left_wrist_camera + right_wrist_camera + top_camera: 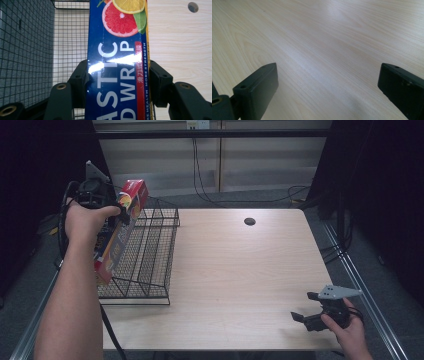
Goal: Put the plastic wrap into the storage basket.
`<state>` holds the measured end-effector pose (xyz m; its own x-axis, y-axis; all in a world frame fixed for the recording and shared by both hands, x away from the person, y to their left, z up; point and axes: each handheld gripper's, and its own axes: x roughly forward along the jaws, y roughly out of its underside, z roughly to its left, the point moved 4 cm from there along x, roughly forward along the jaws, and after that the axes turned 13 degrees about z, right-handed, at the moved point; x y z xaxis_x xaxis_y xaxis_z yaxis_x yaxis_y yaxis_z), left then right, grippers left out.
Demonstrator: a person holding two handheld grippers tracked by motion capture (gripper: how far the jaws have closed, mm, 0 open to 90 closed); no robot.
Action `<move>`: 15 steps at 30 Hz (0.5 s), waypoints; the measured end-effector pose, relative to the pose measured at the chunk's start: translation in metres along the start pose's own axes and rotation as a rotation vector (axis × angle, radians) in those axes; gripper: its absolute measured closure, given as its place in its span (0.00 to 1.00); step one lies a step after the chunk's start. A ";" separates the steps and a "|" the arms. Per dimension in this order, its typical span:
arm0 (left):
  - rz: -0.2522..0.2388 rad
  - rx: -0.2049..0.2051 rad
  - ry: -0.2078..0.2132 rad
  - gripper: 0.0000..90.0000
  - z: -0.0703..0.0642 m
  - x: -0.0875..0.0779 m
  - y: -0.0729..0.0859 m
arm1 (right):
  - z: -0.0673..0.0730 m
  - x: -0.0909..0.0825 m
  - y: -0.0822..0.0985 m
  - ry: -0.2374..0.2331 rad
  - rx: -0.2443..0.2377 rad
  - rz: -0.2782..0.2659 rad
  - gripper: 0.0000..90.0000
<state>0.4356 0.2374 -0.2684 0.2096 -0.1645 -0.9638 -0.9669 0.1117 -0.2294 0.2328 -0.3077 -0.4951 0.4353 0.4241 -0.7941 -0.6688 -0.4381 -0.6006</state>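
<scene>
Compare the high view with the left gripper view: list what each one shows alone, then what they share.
High view alone: the person's forearms, the right gripper open and low over the table, and the box's red top.
Left gripper view alone: the box's lettering and citrus picture.
Shared: the left gripper shut on the plastic wrap box, the wire basket, the table's dark hole.

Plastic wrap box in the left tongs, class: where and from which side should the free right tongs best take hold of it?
Probably the upper end of the plastic wrap box, squeezing its two long narrow sides. It is long, slim and tilted over the wire basket, with the left tongs clamped mid-length. The right tongs, open, would come from the table side.
</scene>
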 end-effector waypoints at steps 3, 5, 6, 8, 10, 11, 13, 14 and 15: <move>0.000 0.001 -0.005 0.49 0.003 0.002 0.000 | -0.001 0.000 0.000 0.003 0.003 -0.001 0.03; 0.000 -0.003 -0.006 0.49 0.004 0.002 0.000 | -0.001 0.000 0.000 0.001 0.006 0.001 0.03; -0.002 -0.005 -0.011 0.49 0.006 0.003 0.000 | -0.001 -0.001 0.000 0.002 0.008 0.001 0.03; -0.005 -0.010 -0.009 0.49 0.007 0.003 0.000 | -0.001 0.000 0.001 0.003 0.005 0.000 0.03; -0.010 -0.020 -0.020 0.49 0.010 0.005 0.000 | -0.001 0.000 0.000 0.002 0.009 0.001 0.03; -0.007 -0.023 -0.017 0.49 0.011 0.006 0.000 | -0.001 0.000 0.000 0.004 0.003 -0.002 0.03; -0.004 -0.020 -0.017 0.49 0.011 0.007 0.000 | -0.001 0.000 0.000 0.003 0.004 -0.001 0.03; 0.001 -0.025 -0.014 0.49 0.011 0.008 0.000 | -0.001 0.000 0.000 0.003 0.004 -0.001 0.03; -0.001 -0.024 -0.015 0.49 0.012 0.009 0.000 | 0.000 0.001 0.000 0.001 0.001 0.001 0.03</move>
<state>0.4393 0.2481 -0.2787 0.2125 -0.1501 -0.9656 -0.9699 0.0876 -0.2270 0.2335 -0.3077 -0.4956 0.4352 0.4228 -0.7949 -0.6699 -0.4378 -0.5996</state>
